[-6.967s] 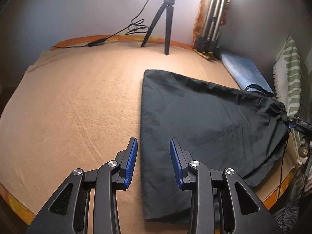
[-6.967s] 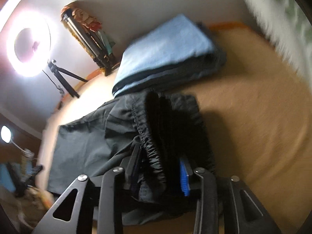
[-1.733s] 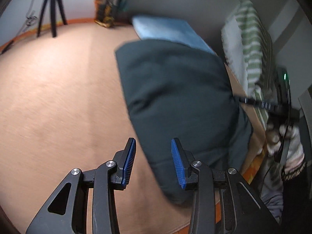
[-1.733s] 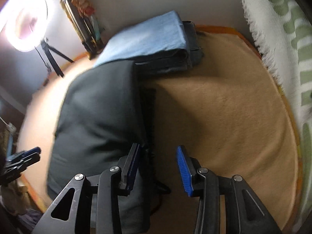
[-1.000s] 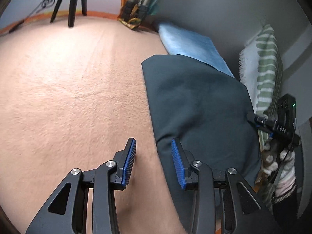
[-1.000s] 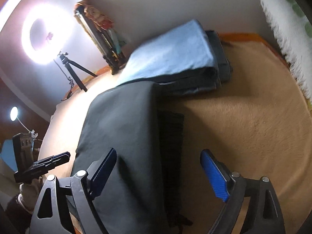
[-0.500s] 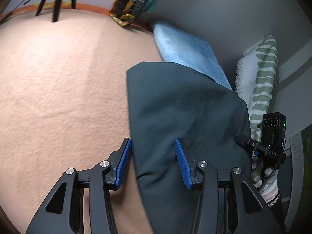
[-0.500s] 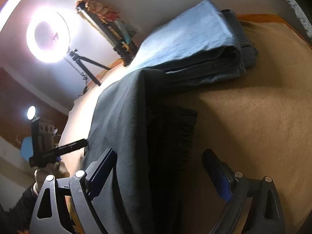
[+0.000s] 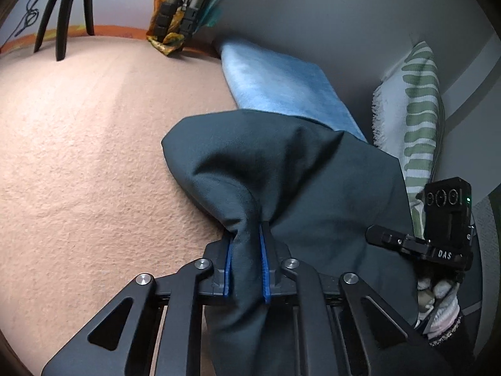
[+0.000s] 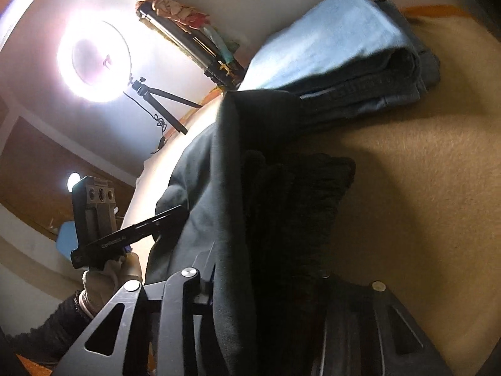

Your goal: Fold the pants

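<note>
Dark pants (image 9: 300, 169) lie on the tan blanket (image 9: 78, 163) of the bed, folded over, just beside a folded blue garment (image 9: 281, 87) near the wall. Your left gripper (image 9: 245, 263) is closing, and its blue pads (image 9: 265, 269) already pinch a bunched fold of the pants between them. Your right gripper (image 10: 266, 288) is closing too, with the pants edge and the ribbed waistband (image 10: 300, 188) between its jaws; its pads are hidden by cloth, so you cannot tell whether they press.
</note>
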`<state>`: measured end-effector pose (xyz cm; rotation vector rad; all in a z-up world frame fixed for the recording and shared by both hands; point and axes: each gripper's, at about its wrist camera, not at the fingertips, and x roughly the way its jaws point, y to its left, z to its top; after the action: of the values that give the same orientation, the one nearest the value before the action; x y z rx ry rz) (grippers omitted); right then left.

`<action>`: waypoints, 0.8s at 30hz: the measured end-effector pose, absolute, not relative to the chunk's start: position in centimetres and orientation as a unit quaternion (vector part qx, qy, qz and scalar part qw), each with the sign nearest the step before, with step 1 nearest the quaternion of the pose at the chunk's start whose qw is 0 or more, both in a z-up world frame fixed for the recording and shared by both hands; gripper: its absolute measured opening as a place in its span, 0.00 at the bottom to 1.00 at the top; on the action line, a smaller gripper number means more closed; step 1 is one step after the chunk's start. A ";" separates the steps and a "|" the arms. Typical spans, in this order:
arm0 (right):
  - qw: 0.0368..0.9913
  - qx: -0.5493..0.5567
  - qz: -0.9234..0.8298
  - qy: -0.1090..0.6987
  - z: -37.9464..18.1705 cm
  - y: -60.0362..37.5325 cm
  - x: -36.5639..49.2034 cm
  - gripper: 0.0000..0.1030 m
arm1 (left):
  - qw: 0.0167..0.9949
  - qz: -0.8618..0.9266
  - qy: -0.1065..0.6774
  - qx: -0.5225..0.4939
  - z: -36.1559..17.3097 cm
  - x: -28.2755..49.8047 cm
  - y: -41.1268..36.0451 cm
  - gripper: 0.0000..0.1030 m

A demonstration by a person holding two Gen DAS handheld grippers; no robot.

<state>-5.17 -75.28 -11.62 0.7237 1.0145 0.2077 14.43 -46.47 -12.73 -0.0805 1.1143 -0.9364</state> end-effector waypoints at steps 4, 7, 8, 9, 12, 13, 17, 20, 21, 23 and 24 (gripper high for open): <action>0.833 0.278 0.081 0.472 -8.9 -73.2 -5.4 0.31 | 0.751 -0.442 0.488 -0.039 -11.0 13.7 -46.1 0.07; 0.856 0.217 0.070 0.464 -6.4 -71.0 -5.7 0.31 | 0.759 -0.460 0.461 -0.027 -9.0 12.5 -45.9 0.07; 0.860 0.205 0.068 0.462 -5.9 -70.3 -5.7 0.31 | 0.761 -0.465 0.452 -0.023 -8.4 12.1 -45.9 0.07; 0.866 0.189 0.064 0.458 -5.1 -69.6 -5.9 0.30 | 0.763 -0.469 0.444 -0.019 -7.9 11.8 -45.9 0.07; 0.885 0.131 0.050 0.443 -2.7 -67.3 -6.3 0.30 | 0.770 -0.484 0.417 -0.009 -6.1 10.8 -46.0 0.07; 0.890 0.121 0.047 0.437 -2.0 -66.8 -6.5 0.30 | 0.771 -0.486 0.411 -0.011 -5.6 10.8 -45.9 0.07; 0.904 0.120 0.038 0.409 0.7 -66.9 -7.1 0.30 | 0.777 -0.496 0.387 -0.023 -3.1 11.4 -45.8 0.07; 0.912 0.126 0.030 0.390 2.4 -67.3 -6.7 0.30 | 0.781 -0.499 0.374 -0.020 -1.0 12.5 -46.3 0.07; 0.915 0.128 0.027 0.382 3.0 -67.6 -6.6 0.30 | 0.783 -0.500 0.369 -0.016 -0.2 12.9 -46.6 0.07; 0.919 0.131 0.021 0.372 3.8 -67.8 -5.6 0.30 | 0.787 -0.501 0.360 -0.010 1.1 13.5 -47.3 0.07; 0.921 0.135 0.019 0.366 4.2 -68.2 -5.2 0.30 | 0.788 -0.502 0.356 -0.008 1.8 13.9 -47.8 0.07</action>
<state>-5.24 -68.16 4.20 0.2780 0.7511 0.0381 13.94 -47.78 1.80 -0.0162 0.7671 -1.0810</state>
